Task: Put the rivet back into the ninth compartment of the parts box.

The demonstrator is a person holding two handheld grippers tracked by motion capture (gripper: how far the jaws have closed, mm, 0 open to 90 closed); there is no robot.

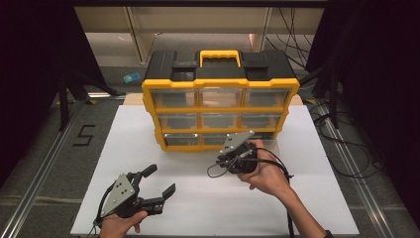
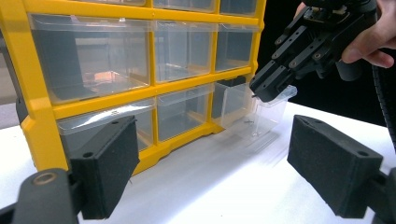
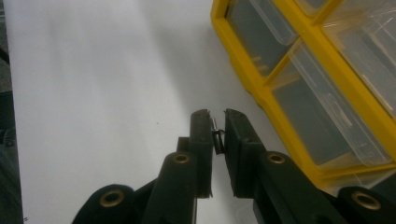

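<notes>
Small Part Pinched Above an Open Drawer

Overhead, in the high view, the yellow organizer (image 1: 220,99) stands at the far side of the white tabletop (image 1: 148,134). The right claw (image 1: 223,157) hovers just in front of the organizer's bottom row, toward its right end. The left claw (image 1: 159,183) rests well apart from the organizer, nearer the person, its jaws spread wide and empty.

From the left gripper view, a clear drawer (image 2: 261,114) is pulled out of the organizer's bottom-right slot and tilts forward onto the tabletop. The right claw (image 2: 262,92) hangs at that drawer's open top, jaws nearly together. A tiny dark piece seems to lie inside the drawer; it is too small to identify. The risk here: the drawer looks barely seated in the organizer, so a nudge from the claw could tip it fully out and spill whatever it holds.

From the right gripper view, the right claw (image 3: 217,122) is almost fully closed on a small metal part (image 3: 216,135), thin and dark, with the organizer (image 3: 261,88) just beside it. The grip looks slight, since the part sits near the pad tips. Any twist or jolt could let it slip, and against the white tabletop, or under the organizer's edge, so small a thing would be hard to recover.
</notes>
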